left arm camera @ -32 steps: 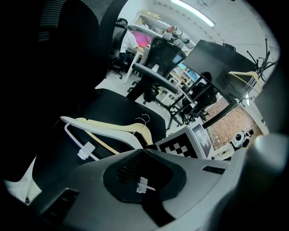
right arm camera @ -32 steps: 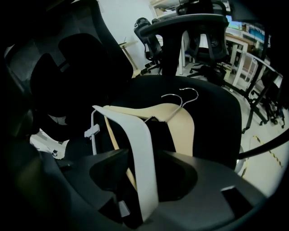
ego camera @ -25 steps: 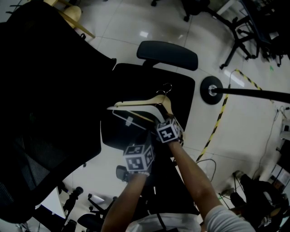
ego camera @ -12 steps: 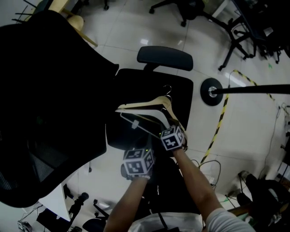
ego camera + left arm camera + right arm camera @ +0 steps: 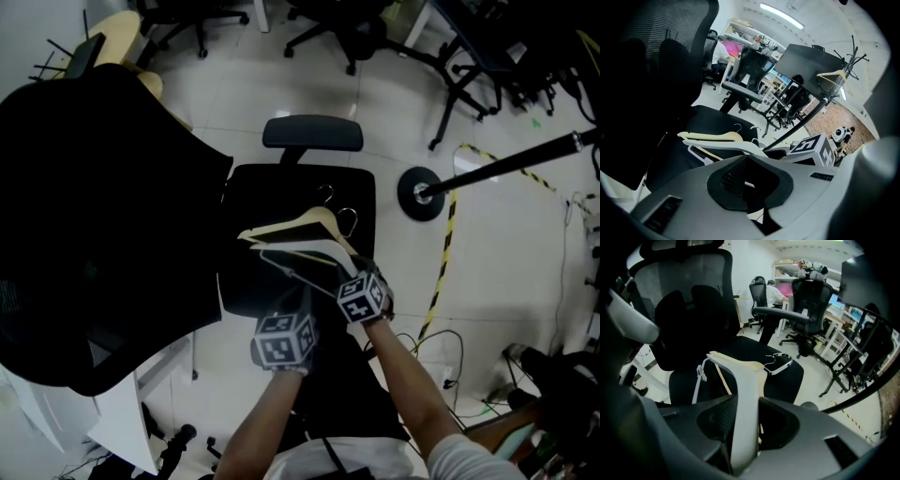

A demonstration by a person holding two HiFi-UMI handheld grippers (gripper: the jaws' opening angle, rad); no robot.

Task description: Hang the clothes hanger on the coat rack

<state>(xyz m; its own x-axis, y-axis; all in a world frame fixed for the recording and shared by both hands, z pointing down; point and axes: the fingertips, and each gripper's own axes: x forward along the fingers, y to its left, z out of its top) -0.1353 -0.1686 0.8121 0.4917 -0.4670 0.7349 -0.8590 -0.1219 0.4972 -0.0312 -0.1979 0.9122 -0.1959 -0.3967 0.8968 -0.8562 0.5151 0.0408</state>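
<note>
The right gripper [image 5: 746, 403] grasps the arm of a white hanger [image 5: 740, 376]. Its jaws have just been closing, with that arm between them. A wooden hanger [image 5: 286, 227] lies tight against the white one. Both are held in the air above the seat of a black office chair [image 5: 246, 281], well apart from the coat rack [image 5: 851, 58]. The left gripper [image 5: 749, 169] sits just beside the right one, jaws clenched on nothing.

Tall chair back [image 5: 94, 216] crowding left, open floor [image 5: 511, 281] right, slanted coat rack pole [image 5: 511, 166] beyond.

Coat rack [image 5: 506, 166] top cut off, right edge.
</note>
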